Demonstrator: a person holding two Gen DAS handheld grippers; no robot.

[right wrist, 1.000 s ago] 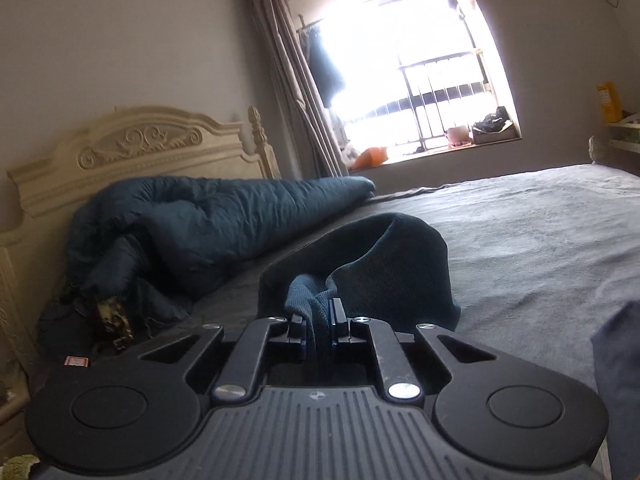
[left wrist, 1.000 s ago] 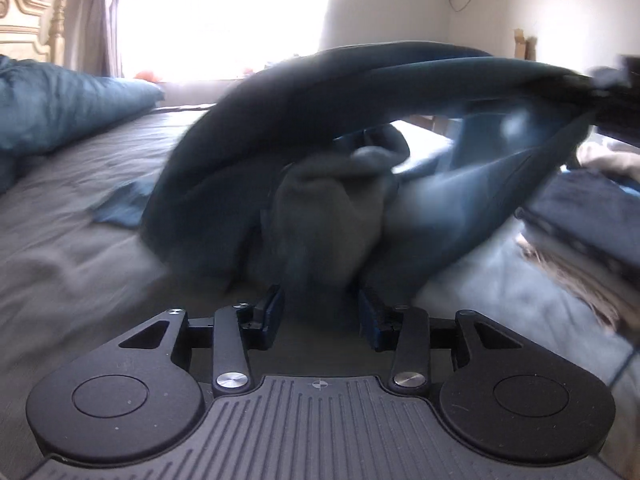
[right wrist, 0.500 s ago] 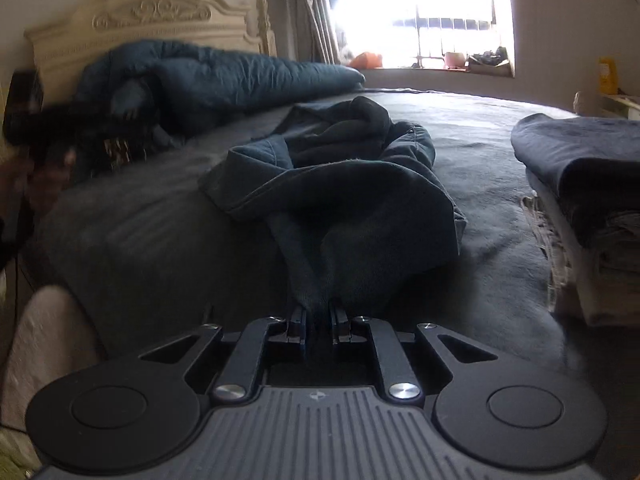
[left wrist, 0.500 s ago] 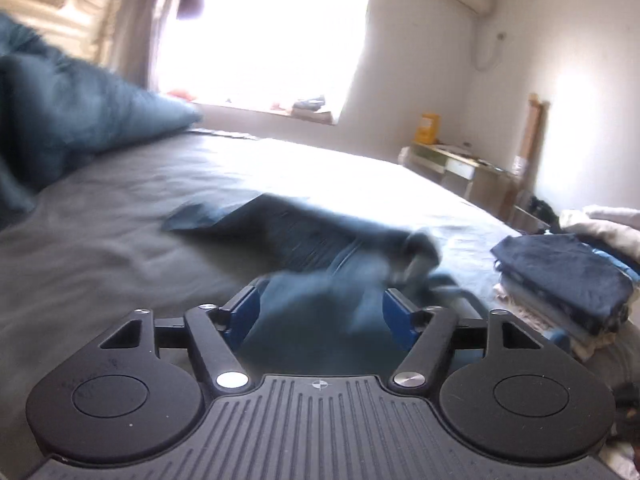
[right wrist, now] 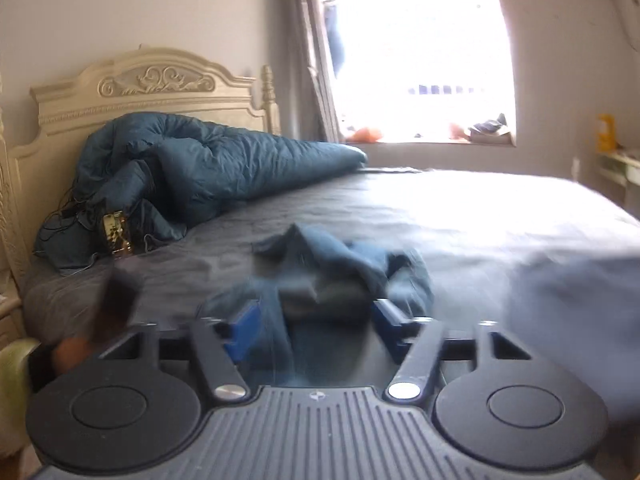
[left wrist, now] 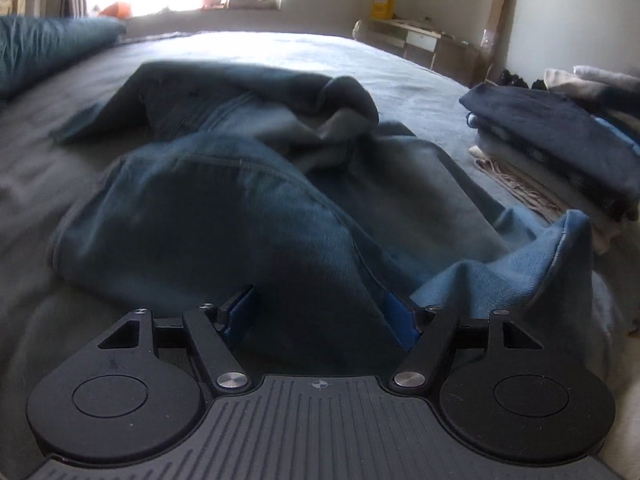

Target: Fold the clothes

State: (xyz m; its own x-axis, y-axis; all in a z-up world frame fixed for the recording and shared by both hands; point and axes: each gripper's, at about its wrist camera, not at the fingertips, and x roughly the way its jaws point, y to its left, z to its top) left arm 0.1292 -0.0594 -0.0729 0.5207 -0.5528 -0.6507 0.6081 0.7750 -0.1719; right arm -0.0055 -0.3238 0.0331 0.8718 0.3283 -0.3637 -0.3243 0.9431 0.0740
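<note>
Grey bed (left wrist: 360,56) fills both views. Blue garment (left wrist: 248,184) lies crumpled mid-frame on it, bunched, not flat. Folded stack (left wrist: 560,148) at right edge, apart from garment. Blue duvet (right wrist: 208,164) upper left by headboard (right wrist: 152,92). Left tool (left wrist: 320,316): released, cloth between pads, unpinched. Right tool (right wrist: 316,324): jaws opening, cloth loose between them; view blurred.
</note>
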